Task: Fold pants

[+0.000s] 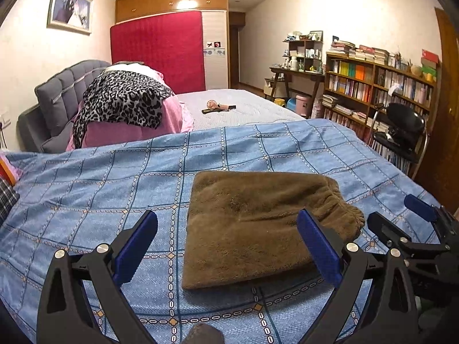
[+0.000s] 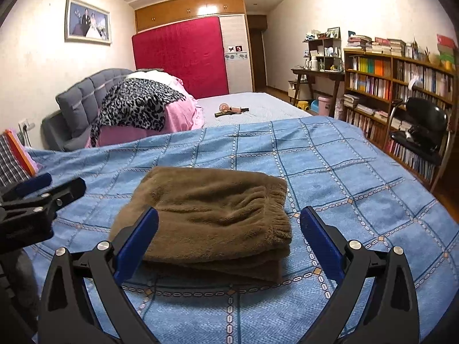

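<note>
Here the brown pants (image 1: 258, 226) lie folded into a thick, squarish stack on the blue checked bedspread (image 1: 100, 177), elastic waistband toward the right. Left claw (image 1: 226, 246) hangs above the stack's near edge, jaws spread wide, nothing between the pads. Right claw (image 2: 229, 240) likewise stands fully apart, empty, just short of the stack. Farther up the bed: a leopard-print cloth (image 2: 134, 106) draped over pink bedding (image 2: 178, 117). Bookshelf (image 2: 398, 86) along the right wall.

Pants (image 1: 258, 226) brown; bedspread (image 1: 114, 183) blue w/ dark grid + chain pattern; throw (image 1: 123, 100) leopard print; claw pads (image 1: 137, 252) blue.
</note>
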